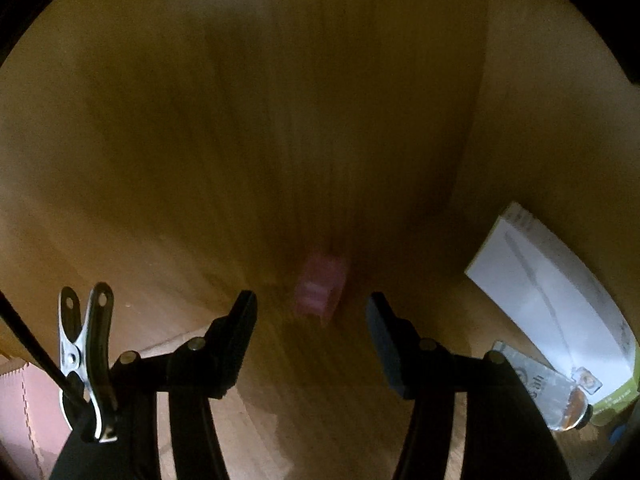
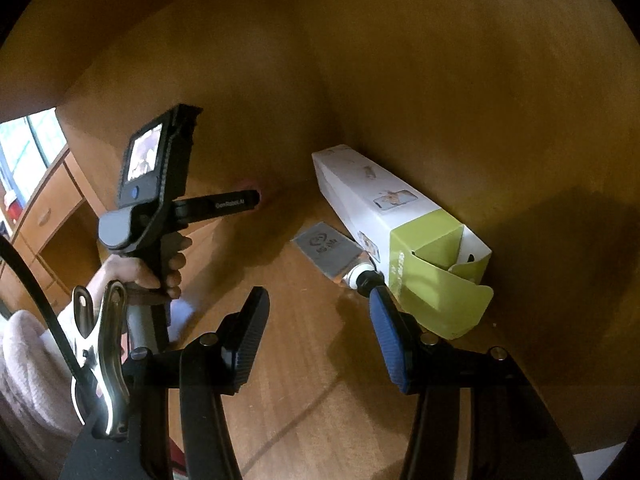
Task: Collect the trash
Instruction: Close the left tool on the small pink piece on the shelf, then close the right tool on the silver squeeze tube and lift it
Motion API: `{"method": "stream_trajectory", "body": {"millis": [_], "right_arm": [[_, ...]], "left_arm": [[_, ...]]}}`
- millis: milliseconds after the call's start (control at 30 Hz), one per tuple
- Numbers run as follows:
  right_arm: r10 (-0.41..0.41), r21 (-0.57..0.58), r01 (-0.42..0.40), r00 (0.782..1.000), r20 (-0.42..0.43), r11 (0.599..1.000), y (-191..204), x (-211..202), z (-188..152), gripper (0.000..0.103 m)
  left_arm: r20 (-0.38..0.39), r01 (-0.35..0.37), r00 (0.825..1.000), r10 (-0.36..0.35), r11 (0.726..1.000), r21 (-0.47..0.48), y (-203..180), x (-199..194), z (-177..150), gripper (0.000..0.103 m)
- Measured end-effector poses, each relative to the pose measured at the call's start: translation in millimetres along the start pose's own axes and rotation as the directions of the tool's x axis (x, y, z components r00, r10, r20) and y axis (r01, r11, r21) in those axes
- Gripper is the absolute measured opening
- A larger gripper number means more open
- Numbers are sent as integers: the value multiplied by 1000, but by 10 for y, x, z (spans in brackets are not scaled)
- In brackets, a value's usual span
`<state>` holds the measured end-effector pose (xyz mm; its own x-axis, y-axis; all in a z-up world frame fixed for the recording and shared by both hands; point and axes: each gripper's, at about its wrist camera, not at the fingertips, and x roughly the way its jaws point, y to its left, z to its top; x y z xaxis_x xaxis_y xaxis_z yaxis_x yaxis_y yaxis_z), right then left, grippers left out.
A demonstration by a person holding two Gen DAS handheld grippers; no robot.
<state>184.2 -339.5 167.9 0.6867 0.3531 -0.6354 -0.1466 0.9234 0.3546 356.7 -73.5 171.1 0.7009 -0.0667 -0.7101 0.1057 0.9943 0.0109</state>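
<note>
Drawers (image 2: pixel 48 204) of a wooden cabinet stand at the far left of the right wrist view, under a bright window. Next comes a person's hand (image 2: pixel 140 272) gripping the handle of the left claw (image 2: pixel 256 196), whose tip reaches toward a small pink object (image 1: pixel 320 294) lying against the wooden back panel. In the left wrist view this pink object appears blurred, ahead of and between the parted jaws, with no contact visible. To its right, on the desk (image 2: pixel 288 360), lies a flattened silver tube (image 2: pixel 332 254) with a black cap, touching a long white and green carton (image 2: pixel 400 220) that rests along the back panel with its green end flap open. The right claw (image 2: pixel 316 340) hovers over the desk, jaws apart and empty, its blue pad just beside the tube cap.
</note>
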Motion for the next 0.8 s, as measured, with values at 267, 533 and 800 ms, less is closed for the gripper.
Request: {"method": "stream_trajectory", "body": {"millis": [267,533,800], "right_arm": [[5,8,-5,1000,-10,1000,-35,30,-10,54],[-3,4,3,1000,-18,1000,-40,31,-14,54],[-15,-7,15,1000,-20,1000,-38,22,-9,54]], "left_arm": [[-42,41,998,-40,999,16,17,38,-99,17],[-12,104,994,-104,995,4,84,-275,-302,17],[36,156,987,-154,984,-82,202,-736,-708,17]]}}
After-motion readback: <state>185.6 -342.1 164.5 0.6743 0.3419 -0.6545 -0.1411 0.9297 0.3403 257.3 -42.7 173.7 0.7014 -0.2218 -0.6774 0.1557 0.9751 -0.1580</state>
